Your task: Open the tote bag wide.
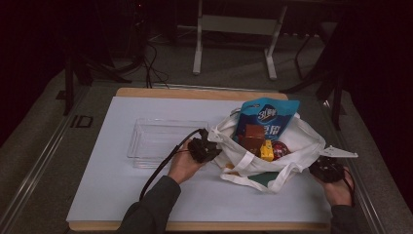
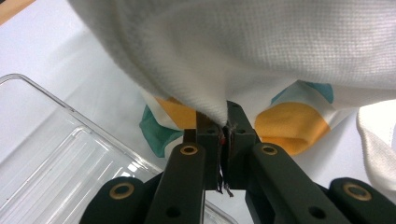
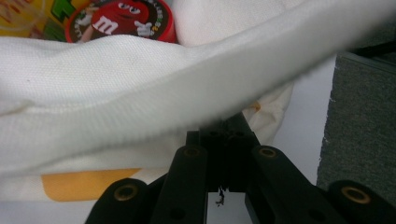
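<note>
Between the two claws: a white cloth tote bag (image 1: 292,146) on the worktop (image 1: 146,195).
Left claw (image 2: 223,130) is clenched on the bag's edge; right claw (image 3: 223,135) is clenched on its white strap (image 3: 196,107).

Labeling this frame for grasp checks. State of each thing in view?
Bag: open, mouth spread, on the table, snacks inside.
Left gripper: shut on the bag's left rim.
Right gripper: shut on the bag's right rim.
Blue pouch: upright, sticking out of the bag.
Red tub: in the bag, lid on.
Tray: empty, left of the bag.
</note>
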A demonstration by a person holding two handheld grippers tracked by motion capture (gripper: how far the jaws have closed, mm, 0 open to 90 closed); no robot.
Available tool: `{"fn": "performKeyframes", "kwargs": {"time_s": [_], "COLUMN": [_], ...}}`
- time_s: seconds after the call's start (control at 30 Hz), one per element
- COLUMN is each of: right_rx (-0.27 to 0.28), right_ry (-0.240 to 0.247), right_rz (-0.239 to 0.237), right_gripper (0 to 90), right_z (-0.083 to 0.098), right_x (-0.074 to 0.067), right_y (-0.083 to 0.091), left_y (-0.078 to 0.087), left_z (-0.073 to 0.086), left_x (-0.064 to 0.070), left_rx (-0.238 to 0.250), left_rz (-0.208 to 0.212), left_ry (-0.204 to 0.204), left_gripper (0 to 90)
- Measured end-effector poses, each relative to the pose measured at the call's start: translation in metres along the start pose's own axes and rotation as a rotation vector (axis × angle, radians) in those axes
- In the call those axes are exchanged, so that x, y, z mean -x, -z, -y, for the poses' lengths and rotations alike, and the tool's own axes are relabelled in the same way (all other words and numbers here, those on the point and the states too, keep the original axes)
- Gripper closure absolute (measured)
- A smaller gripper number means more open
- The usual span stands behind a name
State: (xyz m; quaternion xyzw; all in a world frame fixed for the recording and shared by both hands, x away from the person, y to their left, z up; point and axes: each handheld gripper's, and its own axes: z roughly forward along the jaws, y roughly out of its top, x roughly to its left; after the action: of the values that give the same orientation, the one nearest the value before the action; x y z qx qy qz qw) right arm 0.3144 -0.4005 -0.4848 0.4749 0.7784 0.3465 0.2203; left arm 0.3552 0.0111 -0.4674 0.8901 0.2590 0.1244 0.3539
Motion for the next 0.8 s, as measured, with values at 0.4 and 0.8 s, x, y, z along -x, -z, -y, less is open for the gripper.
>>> {"fn": "performKeyframes", "kwargs": {"time_s": [0.4, 0.8], "right_rx": [0.024, 0.061], "right_ry": [-0.001, -0.032], "right_rz": [-0.001, -0.02], "right_gripper": [88.7, 65.6], "right_z": [0.003, 0.002], "right_x": [0.002, 0.009], "right_y": [0.005, 0.01], "left_y": [0.003, 0.026], "left_z": [0.003, 0.006], "left_x": [-0.001, -0.013], "left_rx": [-0.023, 0.149], "left_rz": [-0.015, 0.029], "left_ry": [-0.02, 0.065], "left_gripper": [87.8, 50.4]}}
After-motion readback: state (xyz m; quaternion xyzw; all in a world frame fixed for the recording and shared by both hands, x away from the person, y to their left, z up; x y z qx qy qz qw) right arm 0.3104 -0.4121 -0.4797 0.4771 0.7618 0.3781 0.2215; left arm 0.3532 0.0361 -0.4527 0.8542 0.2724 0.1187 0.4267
